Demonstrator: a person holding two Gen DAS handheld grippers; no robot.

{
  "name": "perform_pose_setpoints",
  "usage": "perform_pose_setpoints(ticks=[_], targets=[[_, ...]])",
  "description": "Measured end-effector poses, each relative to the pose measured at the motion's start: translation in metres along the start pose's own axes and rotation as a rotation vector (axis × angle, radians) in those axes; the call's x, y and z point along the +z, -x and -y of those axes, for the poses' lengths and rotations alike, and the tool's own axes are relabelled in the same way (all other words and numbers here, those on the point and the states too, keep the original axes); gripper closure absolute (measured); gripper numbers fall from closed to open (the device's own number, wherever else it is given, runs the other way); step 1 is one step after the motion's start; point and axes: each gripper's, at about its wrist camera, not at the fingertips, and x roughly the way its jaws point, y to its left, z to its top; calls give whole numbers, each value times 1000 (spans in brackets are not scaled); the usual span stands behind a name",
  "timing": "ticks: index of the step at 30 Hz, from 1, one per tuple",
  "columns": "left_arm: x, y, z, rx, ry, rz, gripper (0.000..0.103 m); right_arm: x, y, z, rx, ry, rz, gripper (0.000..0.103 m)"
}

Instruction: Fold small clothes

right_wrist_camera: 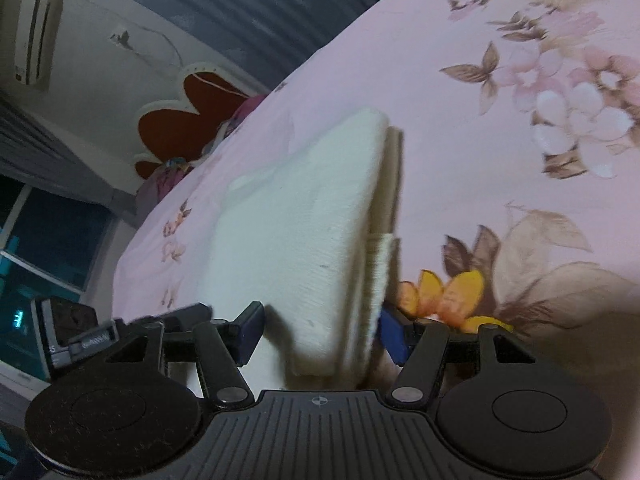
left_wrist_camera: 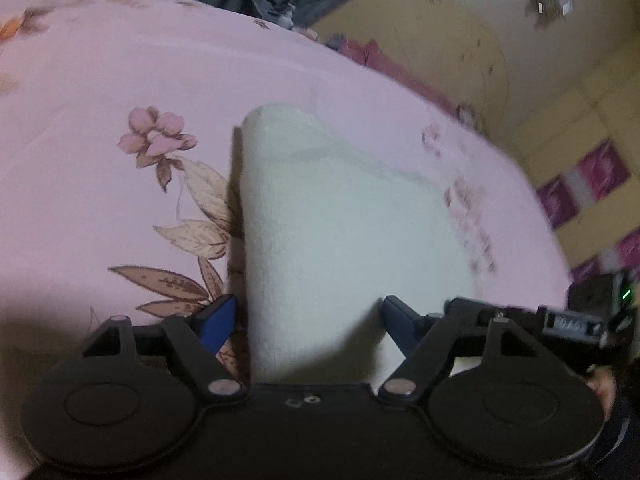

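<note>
A white knitted garment, folded into a long strip, lies on a pink flowered bedsheet. My left gripper is open, and the garment's near end lies between its blue pads. A sliver of sheet shows beside the left pad. In the right wrist view the same garment shows stacked layers along its right edge. My right gripper is open around its near end, with the blue pads just off the fabric on either side. The sheet spreads out to the right.
The bed's edge curves down the right of the left wrist view, with a yellow wall beyond. The other gripper's black housing sits close on the right. The right wrist view shows a red flower-shaped headboard, a dark window and grey curtains.
</note>
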Motion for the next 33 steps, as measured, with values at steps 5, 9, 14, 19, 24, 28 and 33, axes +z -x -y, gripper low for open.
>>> perform_pose_setpoints(ticks=[5, 9, 14, 19, 24, 28, 33], targets=[[0, -10, 24, 70, -95, -17, 47, -2, 0, -6, -50, 22, 8, 54], [-3, -9, 50, 153, -216, 20, 60, -10, -14, -32, -139, 145, 23, 66], [-9, 9, 74, 211, -374, 74, 72, -26, -5, -60, -227, 226, 76, 73], [-9, 41, 72, 183, -415, 114, 72, -41, 4, -102, -274, 299, 126, 74], [-8, 81, 48, 189, -418, 153, 72, -54, -13, -155, -277, 362, 146, 74], [-7, 115, 16, 212, -401, 164, 72, -66, -36, -193, -257, 388, 139, 74], [-9, 155, -32, 251, -373, 177, 72, -84, -83, -240, -220, 415, 116, 74]])
